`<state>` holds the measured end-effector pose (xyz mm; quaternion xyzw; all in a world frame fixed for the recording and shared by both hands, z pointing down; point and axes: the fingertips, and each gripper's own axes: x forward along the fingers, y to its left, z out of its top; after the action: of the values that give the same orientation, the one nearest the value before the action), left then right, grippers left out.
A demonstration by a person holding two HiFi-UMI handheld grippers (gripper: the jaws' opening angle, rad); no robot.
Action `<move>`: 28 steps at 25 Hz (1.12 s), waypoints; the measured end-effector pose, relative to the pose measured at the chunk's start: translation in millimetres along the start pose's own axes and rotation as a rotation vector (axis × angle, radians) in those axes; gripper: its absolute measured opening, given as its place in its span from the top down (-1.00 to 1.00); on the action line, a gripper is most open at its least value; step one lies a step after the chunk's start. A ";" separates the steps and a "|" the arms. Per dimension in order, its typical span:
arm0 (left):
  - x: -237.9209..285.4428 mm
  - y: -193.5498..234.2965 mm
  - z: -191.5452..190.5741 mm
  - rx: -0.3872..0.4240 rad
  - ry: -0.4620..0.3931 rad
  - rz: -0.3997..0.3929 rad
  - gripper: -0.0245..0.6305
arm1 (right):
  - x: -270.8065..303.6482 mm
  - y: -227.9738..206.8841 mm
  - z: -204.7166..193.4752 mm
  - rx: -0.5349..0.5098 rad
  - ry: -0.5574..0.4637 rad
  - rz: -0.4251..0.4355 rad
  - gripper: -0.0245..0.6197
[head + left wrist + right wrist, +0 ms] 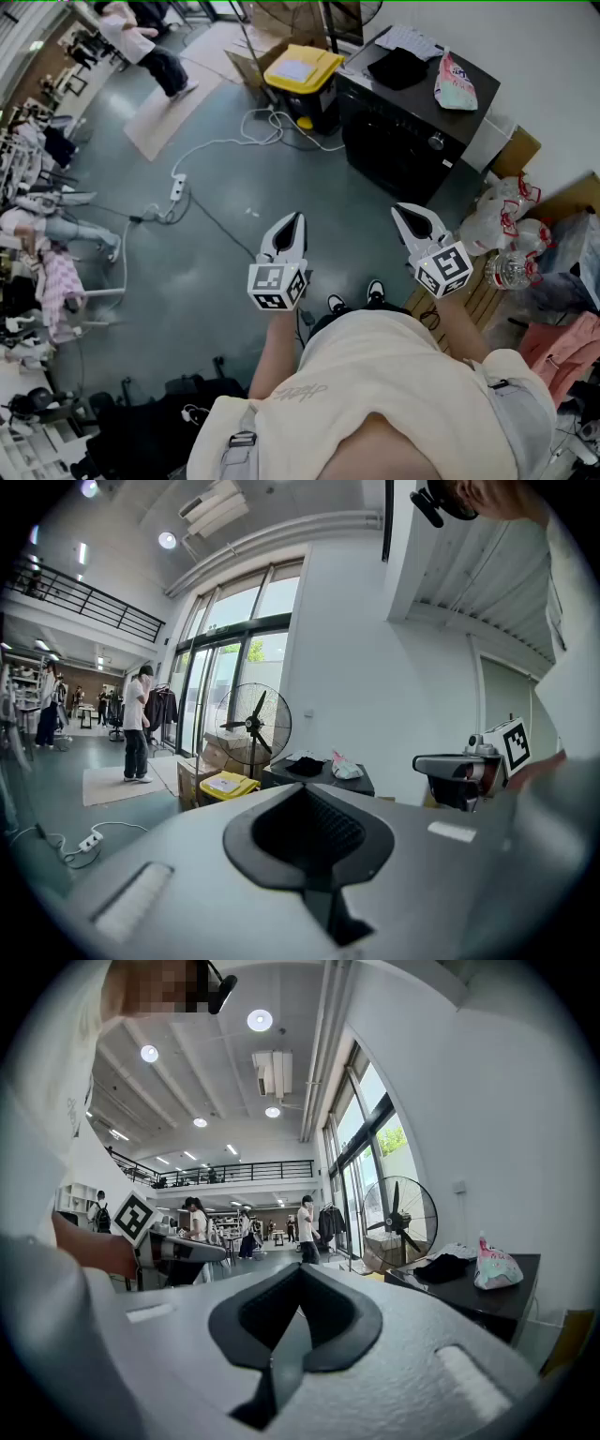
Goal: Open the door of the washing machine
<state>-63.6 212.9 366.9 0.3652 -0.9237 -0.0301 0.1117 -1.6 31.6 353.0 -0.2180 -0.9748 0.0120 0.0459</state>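
The washing machine point(405, 120) is a black box against the far right wall; its door is closed, and a black cloth point(398, 67) and a pink bag point(455, 82) lie on top. My left gripper point(292, 223) hovers over the grey floor, well short of it, jaws shut on nothing. My right gripper point(404, 213) is held beside it, closer to the machine, also shut and empty. The left gripper view shows the closed jaw tips point(305, 791) with the machine point(317, 777) far ahead. In the right gripper view the jaws point(300, 1271) meet, and the machine's top point(483, 1296) lies at the right.
A yellow-lidded bin point(302, 77) and cardboard boxes stand left of the machine. A white power strip point(176, 187) and cables trail across the floor. Plastic bags and bottles point(506, 234) pile up at the right. A standing fan point(253, 726) is behind the bin. A person point(141, 42) stands far off.
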 end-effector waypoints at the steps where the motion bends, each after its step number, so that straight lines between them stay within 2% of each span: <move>1: -0.5 0.3 -0.4 -0.002 0.003 0.000 0.87 | -0.9 0.4 -0.5 0.003 0.002 -0.003 0.92; 9: -3.5 2.7 1.1 -0.002 0.004 -0.011 0.87 | 0.6 2.9 -3.8 0.020 0.014 -0.024 0.92; 20: -6.7 27.1 -6.1 0.001 0.021 -0.004 0.87 | 16.5 12.2 -9.8 0.019 0.034 -0.033 0.92; 21: -5.8 28.8 -8.2 -0.005 0.026 -0.012 0.78 | 18.0 13.3 -11.0 0.020 0.036 -0.035 0.92; 22: -4.6 30.3 -10.7 -0.011 0.032 -0.021 0.53 | 19.5 14.3 -12.0 0.020 0.039 -0.038 0.92; 23: -3.8 31.9 -13.0 -0.016 0.038 -0.029 0.46 | 20.8 15.2 -12.8 0.020 0.042 -0.042 0.92; 28: -4.0 43.0 -18.3 -0.023 0.045 -0.054 0.46 | 30.2 21.0 -14.1 0.018 0.057 -0.063 0.92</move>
<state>-85.3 247.6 389.8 0.3895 -0.9103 -0.0355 0.1358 -18.6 63.5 368.7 -0.1871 -0.9793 0.0133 0.0761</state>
